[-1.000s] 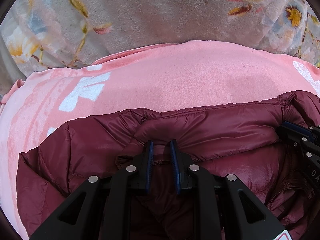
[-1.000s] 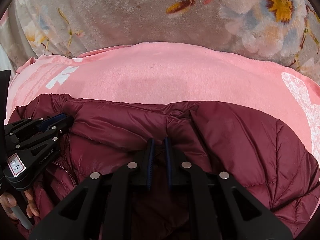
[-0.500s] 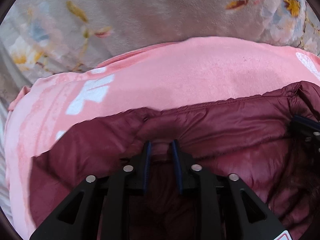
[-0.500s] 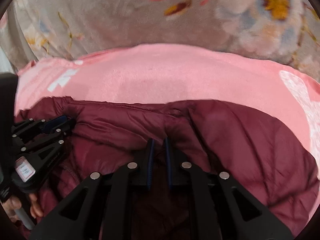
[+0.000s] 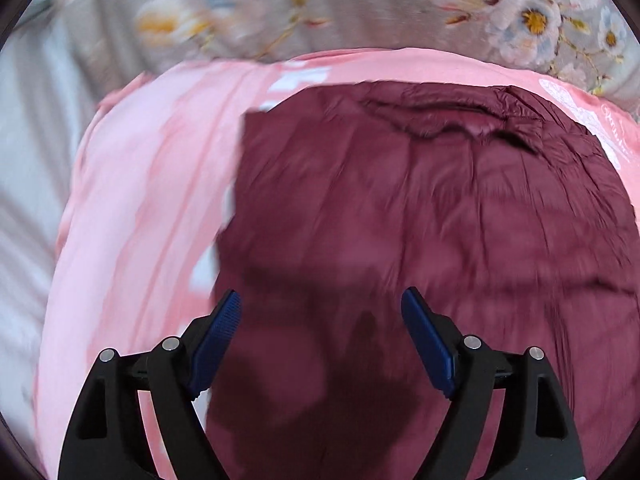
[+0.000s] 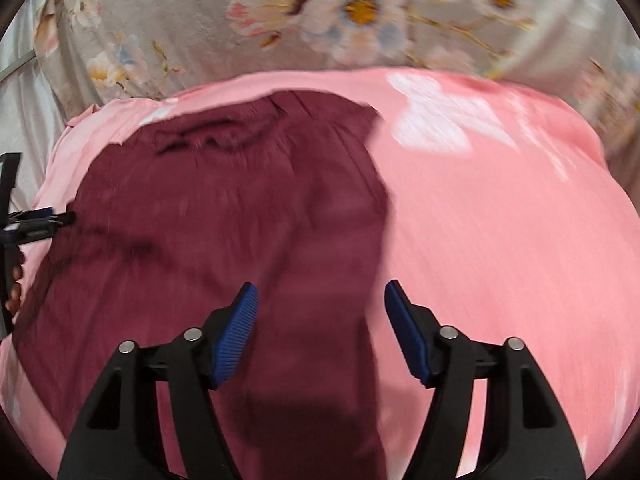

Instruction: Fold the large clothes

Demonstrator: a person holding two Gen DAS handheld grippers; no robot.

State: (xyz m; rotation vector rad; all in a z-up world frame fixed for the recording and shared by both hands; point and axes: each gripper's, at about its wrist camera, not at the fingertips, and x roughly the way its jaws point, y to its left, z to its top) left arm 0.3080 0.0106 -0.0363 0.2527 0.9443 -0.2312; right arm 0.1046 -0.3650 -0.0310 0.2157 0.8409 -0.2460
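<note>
The maroon puffer jacket (image 5: 420,220) lies spread flat on the pink blanket (image 5: 152,200), its collar at the far end, toward the grey floral bedcover (image 6: 200,12) that shows beyond the blanket. Above the jacket's near end the left gripper (image 5: 322,340) hangs with its blue-padded fingers (image 5: 216,340) spread wide, holding nothing. The right gripper (image 6: 320,332) is over the jacket's right edge, fingers likewise wide apart and empty. Both views are motion-blurred.
</note>
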